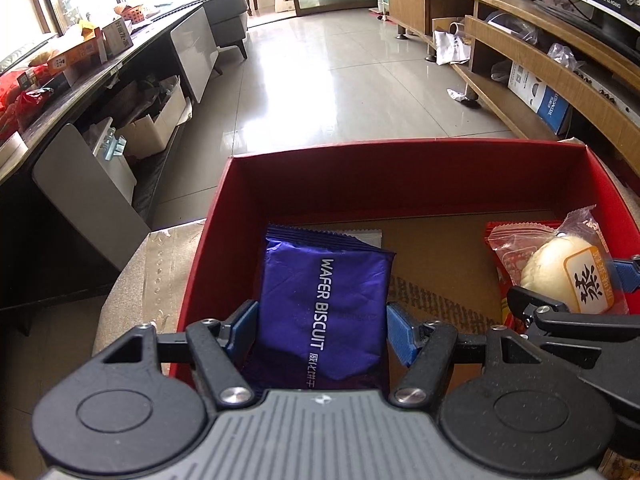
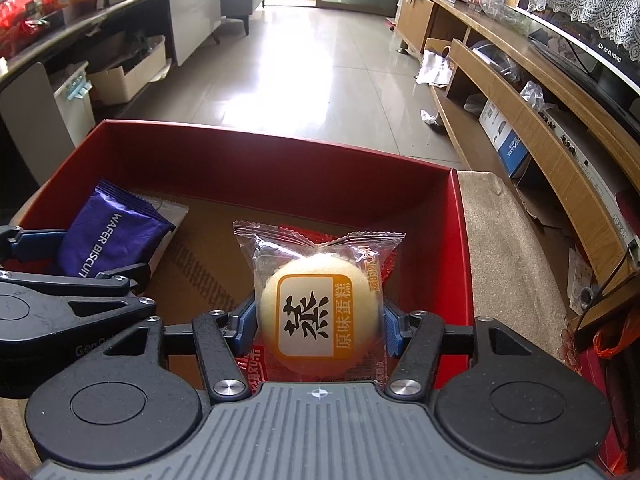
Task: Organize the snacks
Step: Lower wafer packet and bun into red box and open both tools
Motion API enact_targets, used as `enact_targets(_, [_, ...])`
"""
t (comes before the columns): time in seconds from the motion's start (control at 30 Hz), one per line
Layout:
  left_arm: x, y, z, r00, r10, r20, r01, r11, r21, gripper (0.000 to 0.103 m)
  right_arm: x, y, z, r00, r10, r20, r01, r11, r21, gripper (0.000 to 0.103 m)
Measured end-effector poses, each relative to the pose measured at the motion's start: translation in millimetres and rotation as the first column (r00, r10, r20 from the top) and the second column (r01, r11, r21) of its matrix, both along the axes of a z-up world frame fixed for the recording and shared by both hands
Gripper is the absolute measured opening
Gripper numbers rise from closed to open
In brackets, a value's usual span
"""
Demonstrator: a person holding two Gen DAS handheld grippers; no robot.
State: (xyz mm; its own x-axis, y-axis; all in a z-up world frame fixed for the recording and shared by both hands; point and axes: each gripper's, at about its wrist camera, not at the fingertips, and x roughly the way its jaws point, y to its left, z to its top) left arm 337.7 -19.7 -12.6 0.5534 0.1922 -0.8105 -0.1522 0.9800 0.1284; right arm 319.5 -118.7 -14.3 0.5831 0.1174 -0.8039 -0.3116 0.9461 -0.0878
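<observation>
A red open box (image 1: 400, 148) (image 2: 280, 140) with a cardboard floor stands on a beige cloth-covered surface. My left gripper (image 1: 322, 320) is shut on a purple "WAFER BISCUIT" packet (image 1: 324, 300) over the box's left side; the packet also shows in the right wrist view (image 2: 108, 236). My right gripper (image 2: 318, 320) is shut on a clear-wrapped steamed cake (image 2: 318, 312) over the box's right side; the cake also shows in the left wrist view (image 1: 560, 272). A red packet (image 2: 288, 236) lies under the cake. A white packet edge (image 1: 360, 236) lies under the wafer packet.
The beige surface (image 2: 500, 248) extends right of the box. A wooden TV cabinet (image 2: 540, 120) runs along the right. A dark counter (image 1: 60, 92) with boxes and snacks runs along the left. Tiled floor (image 1: 340, 72) lies beyond.
</observation>
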Motion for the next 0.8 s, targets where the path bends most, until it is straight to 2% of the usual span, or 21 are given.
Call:
enact_targets(0.3, [-4, 7, 7, 1.0, 0.02, -0.009, -0.02, 1.0, -0.013, 0.07, -2, -1, 7, 0.999, -0.016, 0.031, 0.017, 0.999, -0.038, 0.085])
enact_targets(0.57, [-27, 12, 23, 1.0, 0.007, 0.006, -0.007, 0.999, -0.039, 0.078, -11, -5, 32, 0.996, -0.045, 0.083, 0.045, 0.999, 0.002, 0.085])
enact_targets(0.8, [-42, 11, 33, 1.0, -0.002, 0.026, 0.003, 0.999, -0.043, 0.079, -19, -4, 42, 0.993, -0.028, 0.113, 0.03, 1.0, -0.011, 0.086])
